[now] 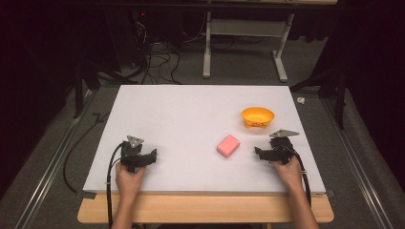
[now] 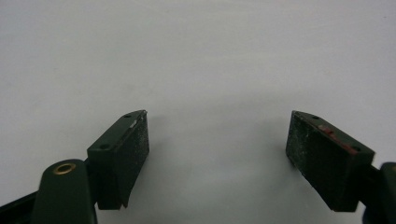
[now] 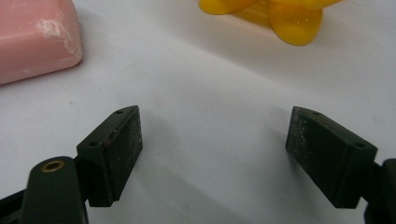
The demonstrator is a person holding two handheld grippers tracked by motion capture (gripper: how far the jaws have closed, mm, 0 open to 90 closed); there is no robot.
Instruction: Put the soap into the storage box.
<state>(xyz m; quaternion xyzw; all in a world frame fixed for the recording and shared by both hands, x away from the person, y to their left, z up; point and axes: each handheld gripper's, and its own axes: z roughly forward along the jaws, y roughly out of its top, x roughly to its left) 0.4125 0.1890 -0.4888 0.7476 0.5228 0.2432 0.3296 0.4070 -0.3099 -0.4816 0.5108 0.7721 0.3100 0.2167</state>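
Note:
A pink soap-like block [image 1: 229, 145] lies on the white table top [image 1: 191, 114], right of centre. Behind it and to the right stands a small orange bowl [image 1: 258, 117] on little feet. My right gripper [image 1: 264, 153] rests near the front right, open and empty, a short way right of the block. In the right gripper view the pink block [image 3: 32, 37] is at the upper left and the bowl's feet [image 3: 289, 18] at the top, both beyond the fingers [image 3: 116, 149]. My left gripper [image 1: 145, 157] sits open at the front left with bare table between its pads [image 2: 123, 154].
The white board lies on a wooden table whose front edge [image 1: 205, 210] shows below. Beyond the board are a grey floor, cables [image 1: 157, 62] and a white stand's legs [image 1: 243, 57]. Metal rails [image 1: 52, 157] run along both sides.

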